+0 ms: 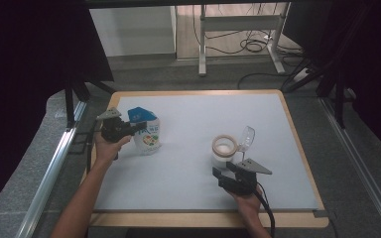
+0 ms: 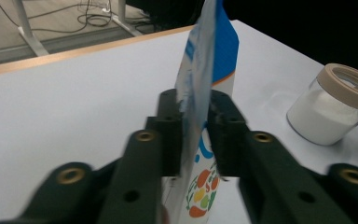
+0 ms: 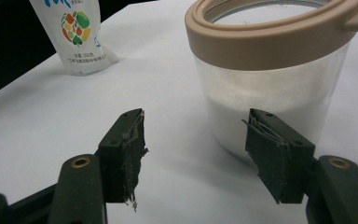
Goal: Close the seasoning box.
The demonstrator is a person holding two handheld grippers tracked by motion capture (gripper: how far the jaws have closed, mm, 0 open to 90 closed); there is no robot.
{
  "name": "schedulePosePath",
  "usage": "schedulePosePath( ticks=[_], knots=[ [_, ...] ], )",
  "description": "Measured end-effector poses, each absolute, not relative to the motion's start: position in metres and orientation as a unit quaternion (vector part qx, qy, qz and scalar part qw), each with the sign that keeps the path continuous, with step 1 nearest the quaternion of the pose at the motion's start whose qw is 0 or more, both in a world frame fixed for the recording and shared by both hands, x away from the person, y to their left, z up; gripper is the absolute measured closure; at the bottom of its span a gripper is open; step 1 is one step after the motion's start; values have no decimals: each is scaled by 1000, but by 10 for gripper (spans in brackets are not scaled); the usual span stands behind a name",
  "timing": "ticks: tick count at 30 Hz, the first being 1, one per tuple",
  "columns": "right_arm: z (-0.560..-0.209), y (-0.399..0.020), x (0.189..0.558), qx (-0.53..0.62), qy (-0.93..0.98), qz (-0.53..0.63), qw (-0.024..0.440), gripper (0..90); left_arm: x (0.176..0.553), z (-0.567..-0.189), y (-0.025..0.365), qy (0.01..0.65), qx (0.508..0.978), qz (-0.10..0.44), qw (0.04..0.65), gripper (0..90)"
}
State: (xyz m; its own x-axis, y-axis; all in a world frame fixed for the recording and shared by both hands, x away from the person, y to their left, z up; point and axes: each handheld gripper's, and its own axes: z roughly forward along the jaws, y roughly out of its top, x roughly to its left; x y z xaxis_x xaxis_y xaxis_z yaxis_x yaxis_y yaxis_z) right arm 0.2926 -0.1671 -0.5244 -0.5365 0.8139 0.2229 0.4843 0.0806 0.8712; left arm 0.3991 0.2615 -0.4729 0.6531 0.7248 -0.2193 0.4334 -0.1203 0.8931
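A white pouch (image 1: 148, 136) with a blue top and fruit print stands at the table's left. My left gripper (image 1: 139, 126) reaches it from the left. In the left gripper view the pouch's thin side edge (image 2: 200, 70) runs between the pads of my left gripper (image 2: 196, 100), which stand slightly apart around it: open. A clear jar (image 1: 224, 151) of white powder with a beige rim stands right of centre, its clear lid (image 1: 246, 138) tipped up. My right gripper (image 1: 220, 176) sits just in front of the jar (image 3: 270, 93), jaws (image 3: 193, 116) open and empty.
The white table top (image 1: 193, 114) has a wooden rim (image 1: 297, 148). Metal rails (image 1: 54, 163) run along both sides. Desk legs and cables (image 1: 248, 44) lie on the floor beyond the far edge, with black curtains at both sides.
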Motion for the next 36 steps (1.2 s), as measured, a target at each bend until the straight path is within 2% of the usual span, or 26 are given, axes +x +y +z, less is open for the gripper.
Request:
schedulePosePath(
  ticks=[1, 2, 8, 20, 24, 28, 32, 33, 34, 36],
  knots=[
    [-524, -167, 293, 453, 716, 505, 164, 378, 399, -473, 260, 393, 736, 139, 533, 603],
    [-524, -167, 293, 453, 716, 505, 164, 378, 399, -473, 259, 394, 738, 140, 529, 603],
    [-524, -168, 292, 452, 716, 506, 164, 378, 394, -481, 256, 399, 742, 136, 521, 437],
    [-521, -169, 290, 447, 718, 508, 166, 378, 378, -500, 260, 423, 738, 138, 508, 394],
    [-517, -174, 282, 433, 723, 506, 182, 388, 372, -507, 259, 427, 741, 144, 498, 390],
    [-510, -186, 272, 430, 717, 508, 210, 483, 366, -512, 256, 427, 747, 154, 485, 387],
    [-501, -207, 264, 436, 699, 515, 237, 682, 363, -515, 256, 427, 747, 149, 487, 387],
    [-498, -216, 265, 442, 688, 522, 240, 763, 362, -516, 256, 426, 748, 149, 487, 384],
    [-498, -216, 265, 442, 688, 522, 240, 763, 362, -516, 255, 428, 746, 149, 488, 384],
    [-496, -223, 267, 449, 681, 527, 240, 820, 361, -517, 255, 429, 745, 148, 489, 384]
  ],
)
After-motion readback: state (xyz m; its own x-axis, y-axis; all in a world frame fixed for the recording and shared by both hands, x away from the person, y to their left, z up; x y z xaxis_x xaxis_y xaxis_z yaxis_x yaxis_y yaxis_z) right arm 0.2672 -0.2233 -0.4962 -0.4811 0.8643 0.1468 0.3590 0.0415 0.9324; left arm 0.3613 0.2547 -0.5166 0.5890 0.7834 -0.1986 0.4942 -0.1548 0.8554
